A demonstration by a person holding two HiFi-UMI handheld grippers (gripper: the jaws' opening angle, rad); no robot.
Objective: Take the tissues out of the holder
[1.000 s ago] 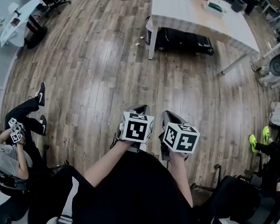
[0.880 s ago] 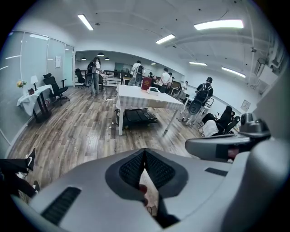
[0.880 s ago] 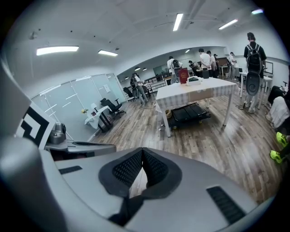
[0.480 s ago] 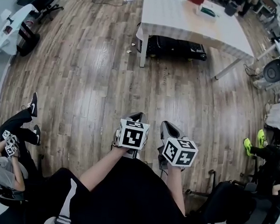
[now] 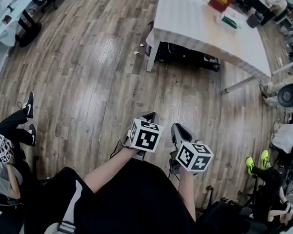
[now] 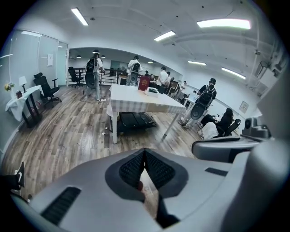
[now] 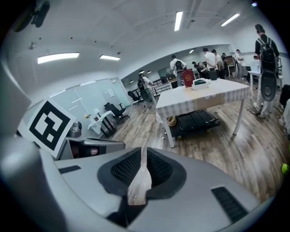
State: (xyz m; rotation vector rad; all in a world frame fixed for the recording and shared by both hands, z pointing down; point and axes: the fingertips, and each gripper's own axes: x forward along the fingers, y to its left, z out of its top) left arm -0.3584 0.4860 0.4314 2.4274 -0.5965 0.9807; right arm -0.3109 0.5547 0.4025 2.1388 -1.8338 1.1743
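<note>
Open wood floor (image 5: 104,75) ahead, white table (image 5: 194,27) beyond, seated people (image 5: 0,175) either side

Grey-brown plank floor (image 5: 99,75) stretches across an open office under ceiling strip lights (image 6: 224,23) — a long surface (image 5: 194,27) draped in white cloth, a black case (image 5: 186,55) beneath it, swivel chairs (image 6: 47,88) and glass partitions (image 6: 27,50) along the left wall.

Lighting: bright and even, from long white ceiling strip lamps (image 6: 224,23), which you see burnt out to pure white in both gripper views.
Glare: a pale sheen on the brown wood-plank floor (image 5: 107,49) in your head view.
Shadows: soft and faint.
Distortion: strong fisheye bend; black corners round both gripper views.
Focus: far room sharp, your nearest foreground soft.
</note>
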